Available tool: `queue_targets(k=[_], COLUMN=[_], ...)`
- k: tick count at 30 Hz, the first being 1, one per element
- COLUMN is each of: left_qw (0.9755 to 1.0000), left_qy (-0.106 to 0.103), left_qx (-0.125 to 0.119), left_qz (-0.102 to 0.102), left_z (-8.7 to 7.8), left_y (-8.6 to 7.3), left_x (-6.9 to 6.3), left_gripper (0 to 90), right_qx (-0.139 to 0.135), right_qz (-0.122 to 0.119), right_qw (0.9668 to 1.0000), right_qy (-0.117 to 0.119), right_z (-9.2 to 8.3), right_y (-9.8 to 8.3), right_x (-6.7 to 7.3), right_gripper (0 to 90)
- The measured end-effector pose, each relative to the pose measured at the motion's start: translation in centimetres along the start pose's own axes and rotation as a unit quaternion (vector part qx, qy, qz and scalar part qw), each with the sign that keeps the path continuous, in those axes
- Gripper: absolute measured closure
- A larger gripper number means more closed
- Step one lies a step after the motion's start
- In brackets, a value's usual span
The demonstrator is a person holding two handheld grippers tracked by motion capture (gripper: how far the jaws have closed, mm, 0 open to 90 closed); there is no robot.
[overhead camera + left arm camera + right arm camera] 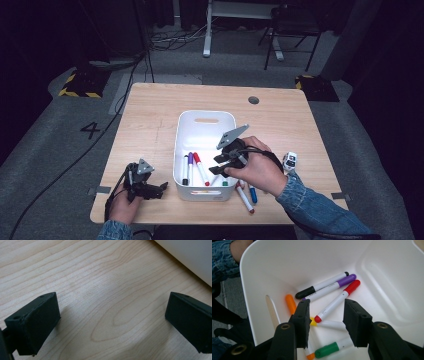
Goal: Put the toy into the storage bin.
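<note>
Markers lie loose in the white bin at frame centre. Our right gripper hovers above them, jaws apart, holding nothing. Our left gripper, lower left, stands wide open over the table.

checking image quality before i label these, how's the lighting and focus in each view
High view: the table is lit evenly while the room around it is dark; the picture is soft and small details blur. Left gripper view: crisp wood grain, soft shadows beside the jaws. Right gripper view: the white bin is bright, slightly glaring, the markers sharp, the nearest jaws a little soft.
</note>
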State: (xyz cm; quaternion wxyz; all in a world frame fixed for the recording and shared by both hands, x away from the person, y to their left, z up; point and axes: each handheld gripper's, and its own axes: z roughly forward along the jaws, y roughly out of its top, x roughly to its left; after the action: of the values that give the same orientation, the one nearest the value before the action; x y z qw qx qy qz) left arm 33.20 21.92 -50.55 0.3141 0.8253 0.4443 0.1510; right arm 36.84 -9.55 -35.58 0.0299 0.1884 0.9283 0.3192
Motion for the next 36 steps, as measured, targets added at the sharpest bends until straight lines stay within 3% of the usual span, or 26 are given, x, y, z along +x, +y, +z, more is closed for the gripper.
queue_targets(k=[14,20,28,36], left_qw=[1.0,1.0,1.0,1.0], left_qy=[0.0,0.0,0.0,0.0], left_qx=[0.0,0.0,0.001,0.001], left_qz=[0.0,0.0,0.0,0.0], left_z=[0.0,0.0,0.0,0.0], left_y=[0.0,0.0,0.0,0.0], left_x=[0.0,0.0,0.0,0.0], left_gripper=[0.0,0.0,0.0,0.0], right_qx=[-0.034,-0.036,-0.024,-0.007], right_qz=[0.039,0.057,0.078,0.103], right_qw=[0.998,0.996,0.9935,0.9901], right_qy=[-0.038,-0.059,-0.079,-0.096], right_z=[-4.3,-5.7,-6.3,-5.5], right_y=[-2.1,-3.2,-5.0,-7.1], right_x=[-2.7,-3.9,-5.6,-7.3], right_gripper=[60.2,61.0,63.1,63.8])
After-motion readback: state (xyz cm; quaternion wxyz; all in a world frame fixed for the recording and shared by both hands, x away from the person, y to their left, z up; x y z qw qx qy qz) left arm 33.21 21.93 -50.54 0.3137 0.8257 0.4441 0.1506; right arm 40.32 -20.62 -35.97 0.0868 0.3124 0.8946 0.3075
